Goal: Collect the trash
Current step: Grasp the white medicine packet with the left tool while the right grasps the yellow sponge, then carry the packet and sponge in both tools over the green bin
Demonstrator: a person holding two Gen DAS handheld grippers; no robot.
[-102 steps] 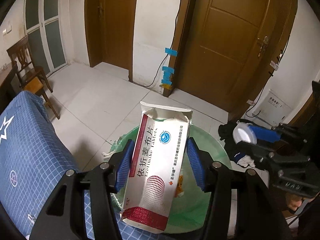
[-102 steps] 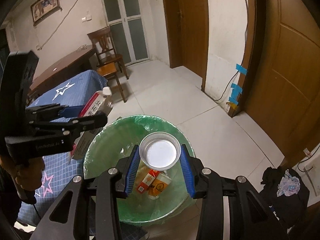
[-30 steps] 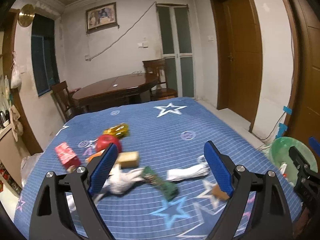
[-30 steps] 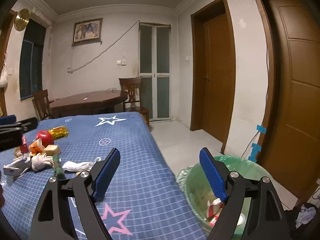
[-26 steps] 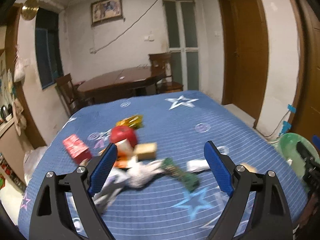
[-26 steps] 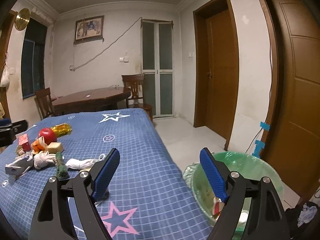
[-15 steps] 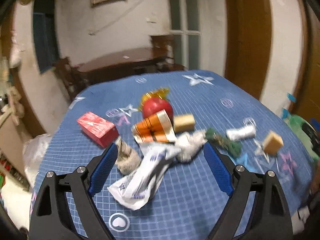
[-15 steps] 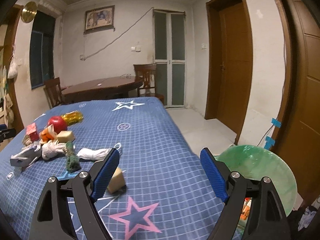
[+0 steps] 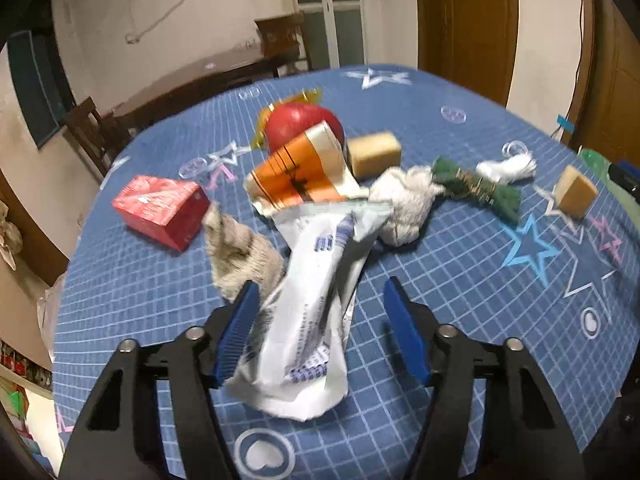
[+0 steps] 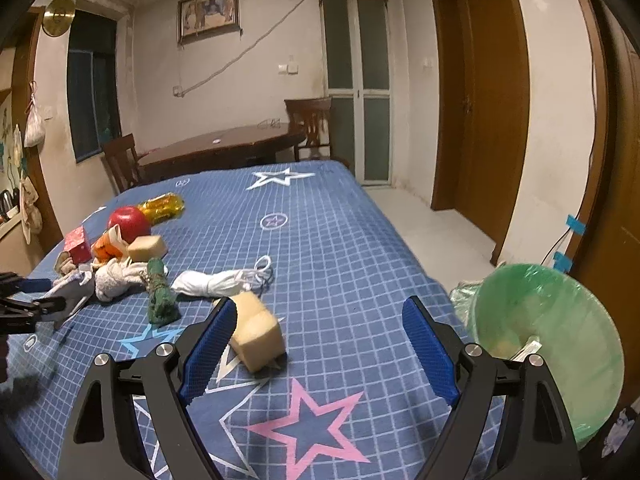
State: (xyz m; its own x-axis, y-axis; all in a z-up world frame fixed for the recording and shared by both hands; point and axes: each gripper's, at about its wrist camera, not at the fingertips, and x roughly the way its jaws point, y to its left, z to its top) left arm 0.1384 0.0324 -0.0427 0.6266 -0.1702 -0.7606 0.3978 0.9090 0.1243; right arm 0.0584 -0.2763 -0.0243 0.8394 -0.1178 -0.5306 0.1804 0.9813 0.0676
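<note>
My left gripper (image 9: 322, 334) is open, its jaws astride a crumpled white plastic wrapper (image 9: 316, 300) lying on the blue star-patterned tablecloth (image 9: 460, 320). Behind the wrapper lie an orange packet (image 9: 304, 176), a red apple (image 9: 304, 126), a red box (image 9: 160, 210), crumpled cloths (image 9: 404, 204), a green scrap (image 9: 476, 188) and two tan sponge blocks (image 9: 374, 154). My right gripper (image 10: 320, 350) is open and empty, with one tan sponge block (image 10: 258, 330) just inside its left jaw. The green-lined trash bin (image 10: 548, 344) stands right of the table.
A bundle of white string (image 10: 224, 280) lies mid-table. A dark wooden table (image 10: 224, 148) and chairs (image 10: 312, 116) stand behind. Brown doors (image 10: 488, 120) are on the right wall. The left gripper shows at the left edge of the right wrist view (image 10: 24, 306).
Both grippers let go of their items over the bin and swung back to the table. The left one has dropped low around the white wrapper; the right has neared the sponge block.
</note>
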